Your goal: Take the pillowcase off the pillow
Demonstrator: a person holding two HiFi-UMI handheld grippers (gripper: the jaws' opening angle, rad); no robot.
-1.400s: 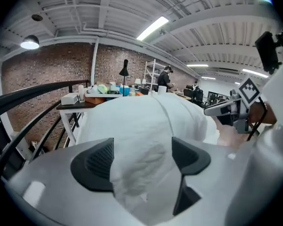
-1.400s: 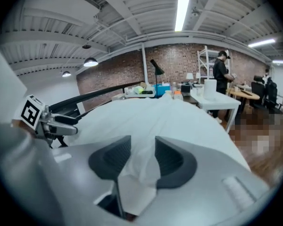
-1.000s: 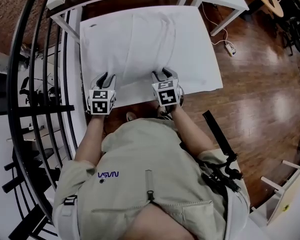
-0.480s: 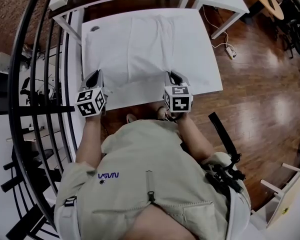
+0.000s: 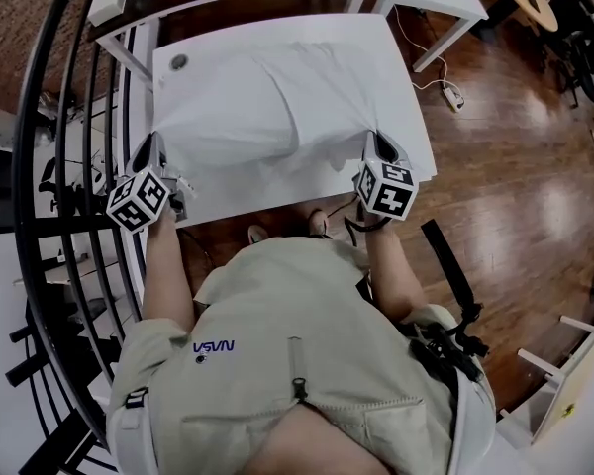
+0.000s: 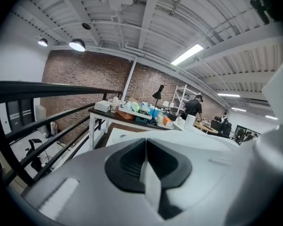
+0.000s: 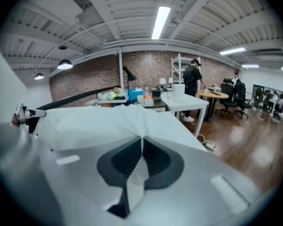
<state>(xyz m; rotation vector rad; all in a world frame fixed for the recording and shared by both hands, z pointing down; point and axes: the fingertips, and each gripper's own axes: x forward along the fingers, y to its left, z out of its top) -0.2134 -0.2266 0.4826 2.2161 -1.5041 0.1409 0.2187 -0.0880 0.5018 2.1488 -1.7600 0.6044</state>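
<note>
Pillowcase [image 5: 267,107] lies on the white table [image 5: 401,77], near edge lifted and stretched wide. Left gripper [image 5: 150,154]: jaws clamped together on the near-left corner, fabric pinched. Right gripper [image 5: 380,146]: jaws have just been closing, now tight on the near-right corner.

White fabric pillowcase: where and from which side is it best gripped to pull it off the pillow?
The white fabric pillowcase at its two near corners, from the near side of the white table: thin fabric there lifts free and pinches flat. The left gripper and right gripper have jaws shut on one corner each.
</note>
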